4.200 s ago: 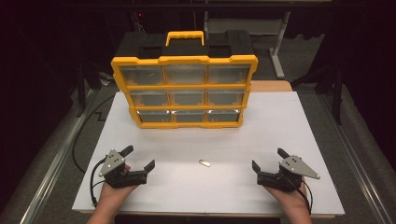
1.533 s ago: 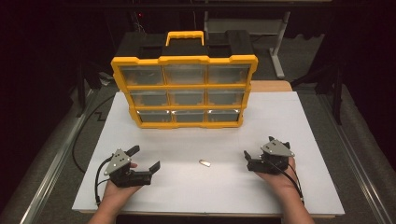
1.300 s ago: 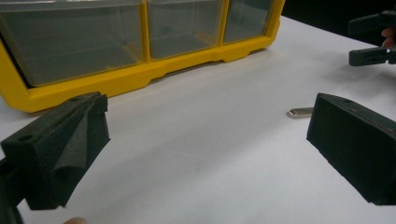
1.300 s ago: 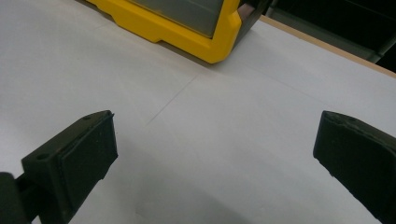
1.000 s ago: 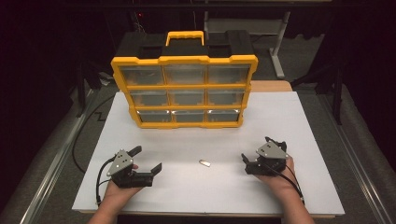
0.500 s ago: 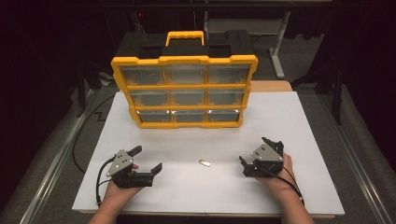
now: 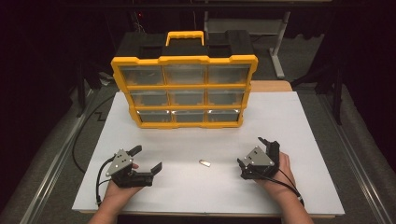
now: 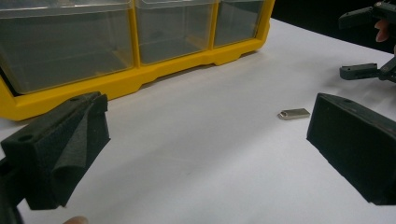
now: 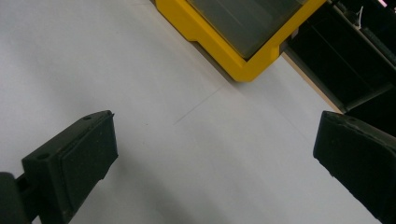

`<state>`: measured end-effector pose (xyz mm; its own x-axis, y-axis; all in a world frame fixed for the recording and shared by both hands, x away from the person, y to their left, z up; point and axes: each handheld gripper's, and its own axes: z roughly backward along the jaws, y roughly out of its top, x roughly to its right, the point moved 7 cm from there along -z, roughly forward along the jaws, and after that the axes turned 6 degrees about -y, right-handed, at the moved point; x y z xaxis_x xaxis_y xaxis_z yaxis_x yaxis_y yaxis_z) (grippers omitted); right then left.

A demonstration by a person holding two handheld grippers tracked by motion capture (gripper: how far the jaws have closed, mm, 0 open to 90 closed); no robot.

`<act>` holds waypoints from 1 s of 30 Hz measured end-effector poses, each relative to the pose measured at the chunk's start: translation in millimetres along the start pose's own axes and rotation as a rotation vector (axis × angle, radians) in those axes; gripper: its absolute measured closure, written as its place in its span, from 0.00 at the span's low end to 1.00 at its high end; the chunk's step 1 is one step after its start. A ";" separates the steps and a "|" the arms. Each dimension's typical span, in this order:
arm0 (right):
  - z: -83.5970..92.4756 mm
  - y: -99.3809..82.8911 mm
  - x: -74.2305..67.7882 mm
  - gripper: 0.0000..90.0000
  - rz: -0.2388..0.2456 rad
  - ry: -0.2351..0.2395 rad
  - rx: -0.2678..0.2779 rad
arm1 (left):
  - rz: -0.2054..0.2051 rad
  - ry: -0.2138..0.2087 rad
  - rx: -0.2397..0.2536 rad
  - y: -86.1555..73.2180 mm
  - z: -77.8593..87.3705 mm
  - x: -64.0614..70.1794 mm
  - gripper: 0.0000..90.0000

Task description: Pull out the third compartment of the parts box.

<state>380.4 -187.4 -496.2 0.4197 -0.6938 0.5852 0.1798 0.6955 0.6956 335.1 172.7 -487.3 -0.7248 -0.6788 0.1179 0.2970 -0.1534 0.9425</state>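
Observation:
A yellow organizer case with clear drawers stands upright at the back of the white board. A small flat metal piece lies on the board between my two grippers. My left gripper rests low at the front left, open, its jaws pointing right toward the piece. In the left gripper view the piece lies just ahead of the right jaw, with the organizer behind. My right gripper sits to the right of the piece, open and rolled, with nothing between its jaws.
In the right gripper view the gripper faces bare board and the organizer's lower corner. A black cable runs along the table's left side. Metal rails flank the board, and dark floor and a table leg lie behind.
My right gripper has moved left toward the metal piece and rolled over. The left gripper shifted slightly inward. The piece and organizer have not moved.

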 end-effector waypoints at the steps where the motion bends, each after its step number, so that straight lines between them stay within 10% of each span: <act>1: 0.4 1.0 -0.6 0.00 0.013 -0.002 0.003 | 0.000 0.000 0.000 0.0 0.0 0.0 0.00; 30: 9.8 10.9 -12.2 0.00 0.348 -0.075 -0.003 | 0.013 0.003 0.008 0.8 0.4 -1.4 0.00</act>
<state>368.6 -173.2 -491.6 0.3898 -0.4269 0.8160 0.0405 0.8932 0.4479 336.1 173.8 -486.6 -0.7191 -0.6828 0.1291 0.3011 -0.1388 0.9434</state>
